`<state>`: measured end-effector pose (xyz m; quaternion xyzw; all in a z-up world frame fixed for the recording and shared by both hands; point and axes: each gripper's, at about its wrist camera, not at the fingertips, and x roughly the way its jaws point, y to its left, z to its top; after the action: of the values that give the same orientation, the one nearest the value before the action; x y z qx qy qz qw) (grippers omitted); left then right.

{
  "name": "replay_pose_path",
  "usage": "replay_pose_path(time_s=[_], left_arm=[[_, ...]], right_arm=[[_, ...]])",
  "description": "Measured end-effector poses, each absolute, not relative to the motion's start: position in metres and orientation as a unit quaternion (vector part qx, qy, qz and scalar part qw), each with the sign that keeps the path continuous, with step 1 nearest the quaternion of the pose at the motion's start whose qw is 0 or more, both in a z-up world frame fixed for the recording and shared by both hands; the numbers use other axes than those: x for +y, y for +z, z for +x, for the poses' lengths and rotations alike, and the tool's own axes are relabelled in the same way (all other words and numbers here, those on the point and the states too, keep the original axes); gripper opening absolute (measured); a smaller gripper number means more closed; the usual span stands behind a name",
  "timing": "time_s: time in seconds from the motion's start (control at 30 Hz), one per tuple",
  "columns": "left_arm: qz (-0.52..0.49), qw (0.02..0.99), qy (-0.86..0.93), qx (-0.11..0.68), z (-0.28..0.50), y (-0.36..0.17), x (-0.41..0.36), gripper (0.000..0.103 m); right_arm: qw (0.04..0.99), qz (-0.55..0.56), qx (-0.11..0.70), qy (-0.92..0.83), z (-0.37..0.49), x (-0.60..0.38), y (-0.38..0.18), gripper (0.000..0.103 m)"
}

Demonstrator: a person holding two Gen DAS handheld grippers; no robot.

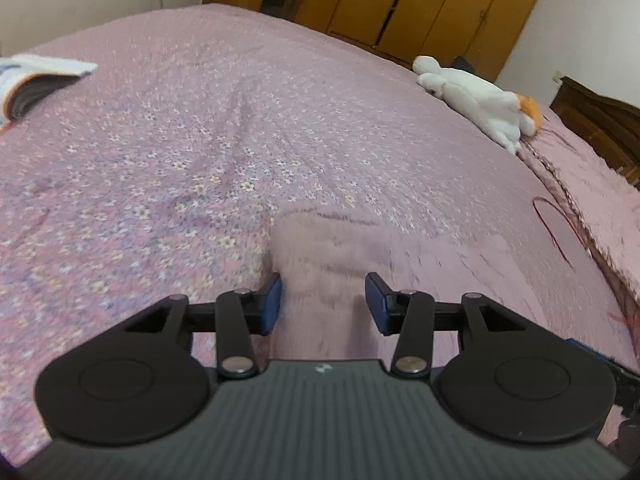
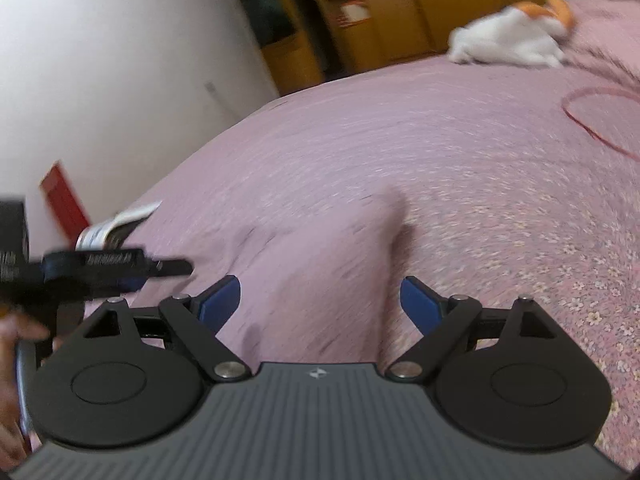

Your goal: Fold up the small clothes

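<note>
A small plain pink garment (image 1: 340, 248) lies flat on the bed (image 1: 180, 140), just ahead of both tools and almost the same colour as the flowered pink bedspread under it, so its edges are hard to trace; in the right wrist view the same cloth (image 2: 320, 248) runs up to a blurred raised corner; the left hand-held gripper (image 1: 323, 304) stands partly open above the garment's near end, its blue pads (image 1: 272, 300) apart with nothing pinched between them, the cloth showing through the gap; the right hand-held gripper (image 2: 320, 304) is spread wide, its blue pads (image 2: 418, 304) also clear of the fabric and holding nothing; from the right wrist view the left tool (image 2: 100, 268) shows as a dark blurred shape at the left edge, with part of a hand (image 2: 12, 340) below it; at the far left of the bed lies a white and dark folded item (image 1: 36, 80), too far off to identify; a white plush toy (image 1: 476, 104) with an orange part rests near the far right side of the bed; a thin red cord (image 1: 552, 228) loops beside a fluffier pink blanket (image 1: 608, 216); wooden wardrobes (image 1: 420, 4) stand behind the bed.
</note>
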<state>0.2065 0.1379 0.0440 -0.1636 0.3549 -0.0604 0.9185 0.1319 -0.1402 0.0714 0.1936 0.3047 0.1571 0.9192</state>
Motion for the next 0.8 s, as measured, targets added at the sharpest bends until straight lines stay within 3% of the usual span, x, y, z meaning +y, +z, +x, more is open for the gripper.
replay_pose_path(time_s=[0.07,0.13,0.17,0.2,0.23,0.27,0.47,0.7,0.8], left_arm=[[-0.166,0.919,-0.049,0.355,0.216,0.04,0.137,0.038],[-0.155,0.923,-0.03,0.351,0.221,0.037,0.136,0.014],[-0.154,0.925,-0.023,0.346,0.22,0.037,0.137,0.014],[-0.156,0.928,-0.018,0.339,0.218,0.037,0.139,0.013],[-0.153,0.932,-0.012,0.329,0.214,0.039,0.139,0.012],[-0.145,0.936,-0.002,0.319,0.21,0.039,0.139,0.012],[-0.13,0.928,0.027,0.348,0.217,0.02,0.15,0.012],[-0.127,0.929,0.001,0.348,0.202,0.04,0.151,0.015],[-0.141,0.928,-0.024,0.345,0.184,0.058,0.153,0.027]], right_arm=[[0.91,0.224,0.316,0.144,0.15,-0.149,0.063,0.092],[0.904,0.241,0.326,0.137,0.167,-0.152,0.054,0.091],[0.902,0.243,0.33,0.137,0.175,-0.152,0.048,0.09],[0.898,0.243,0.337,0.144,0.183,-0.149,0.043,0.081],[0.894,0.246,0.341,0.156,0.189,-0.146,0.039,0.062],[0.889,0.254,0.342,0.17,0.192,-0.144,0.038,0.06],[0.917,0.178,0.318,0.166,0.189,-0.107,0.043,0.061],[0.91,0.199,0.33,0.15,0.18,-0.117,0.044,0.068],[0.917,0.194,0.317,0.147,0.159,-0.123,0.055,0.074]])
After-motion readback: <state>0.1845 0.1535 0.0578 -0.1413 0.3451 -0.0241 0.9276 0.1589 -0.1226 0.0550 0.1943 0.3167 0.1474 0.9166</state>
